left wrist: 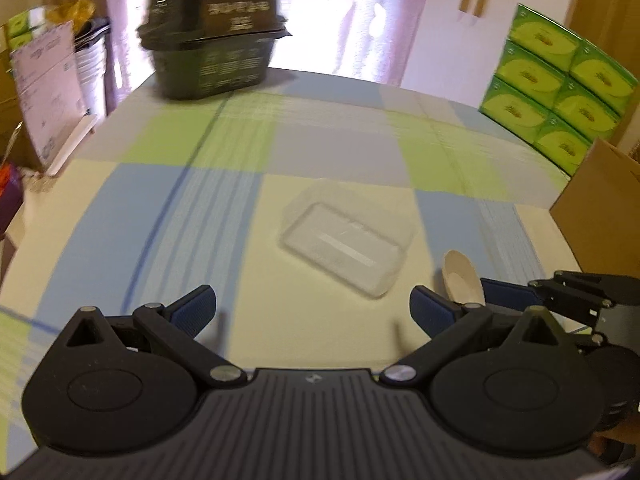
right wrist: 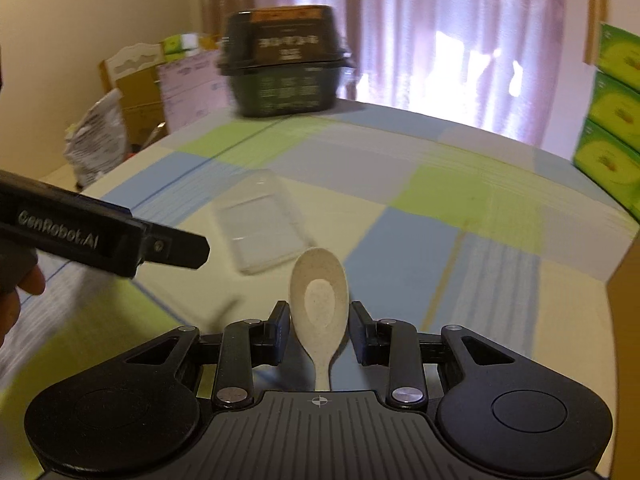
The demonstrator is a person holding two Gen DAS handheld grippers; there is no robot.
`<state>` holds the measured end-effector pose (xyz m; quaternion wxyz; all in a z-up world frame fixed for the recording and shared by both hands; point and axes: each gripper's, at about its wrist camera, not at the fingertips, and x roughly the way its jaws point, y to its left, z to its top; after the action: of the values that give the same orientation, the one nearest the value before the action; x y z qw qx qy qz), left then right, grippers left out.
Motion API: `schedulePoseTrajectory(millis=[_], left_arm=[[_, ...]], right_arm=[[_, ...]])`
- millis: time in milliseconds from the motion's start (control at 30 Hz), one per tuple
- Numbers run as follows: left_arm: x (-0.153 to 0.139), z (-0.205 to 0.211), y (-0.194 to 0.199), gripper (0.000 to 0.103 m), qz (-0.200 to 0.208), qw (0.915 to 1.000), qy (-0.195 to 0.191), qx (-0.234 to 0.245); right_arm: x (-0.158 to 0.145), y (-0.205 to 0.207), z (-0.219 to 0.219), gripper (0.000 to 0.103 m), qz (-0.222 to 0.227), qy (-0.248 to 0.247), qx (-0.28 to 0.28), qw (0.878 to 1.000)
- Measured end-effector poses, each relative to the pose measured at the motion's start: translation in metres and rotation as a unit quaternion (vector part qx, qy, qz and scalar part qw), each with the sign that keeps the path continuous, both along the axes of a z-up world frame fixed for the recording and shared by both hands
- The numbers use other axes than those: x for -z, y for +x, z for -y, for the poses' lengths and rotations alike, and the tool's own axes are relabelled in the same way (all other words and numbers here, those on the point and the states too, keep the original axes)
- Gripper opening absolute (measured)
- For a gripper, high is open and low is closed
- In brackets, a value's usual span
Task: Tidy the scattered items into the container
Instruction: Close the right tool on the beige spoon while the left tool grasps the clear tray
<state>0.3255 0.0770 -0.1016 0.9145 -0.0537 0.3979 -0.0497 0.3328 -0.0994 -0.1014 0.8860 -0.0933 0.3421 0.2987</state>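
right gripper (right wrist: pixel 319 322): jaws flank the spoon (right wrist: pixel 320 300) bowl, small gaps either side; firm pinch or not, cannot tell
left gripper (left wrist: pixel 312 310): jaws spread wide, nothing between them
spoon: bowl forward, just short of the clear container (right wrist: pixel 262 226), slightly to its right
clear container: on the checked worktop (right wrist: pixel 460 208), ahead of both grippers
dark tub (left wrist: pixel 214 32): far worktop edge, well beyond the clear container
green boxes (left wrist: pixel 560 92): stacked, right of the clear container
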Motion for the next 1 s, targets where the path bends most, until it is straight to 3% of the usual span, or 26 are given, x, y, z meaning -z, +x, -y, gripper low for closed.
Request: schedulePoseTrajectory(millis=[233, 433, 800, 867, 1000], left_arm=[[0.005, 0.006, 0.017, 0.101, -0.001, 0.9994, 0.033, 0.004], [0.013, -0.02, 0.019, 0.101, -0.016, 0.9999, -0.002, -0.002], [0.001, -0.049, 0.012, 0.101, 0.004, 0.9981, -0.055, -0.027], [0.0, -0.043, 0.014, 0.101, 0.008, 0.9987, -0.047, -0.018], [0.0, -0.016, 0.024, 0.101, 0.03, 0.998, 0.035, 0.043]], right_arm=[[0.001, 0.032, -0.012, 0.034, 0.007, -0.018, -0.005, 1.0], [0.003, 0.041, -0.029, 0.034, 0.022, -0.034, -0.056, 0.998], [0.007, 0.003, -0.049, 0.034, 0.022, -0.033, -0.142, 0.989], [0.007, 0.001, -0.049, 0.034, 0.021, -0.041, -0.124, 0.991], [0.004, 0.003, -0.031, 0.034, 0.006, -0.039, -0.073, 0.997]])
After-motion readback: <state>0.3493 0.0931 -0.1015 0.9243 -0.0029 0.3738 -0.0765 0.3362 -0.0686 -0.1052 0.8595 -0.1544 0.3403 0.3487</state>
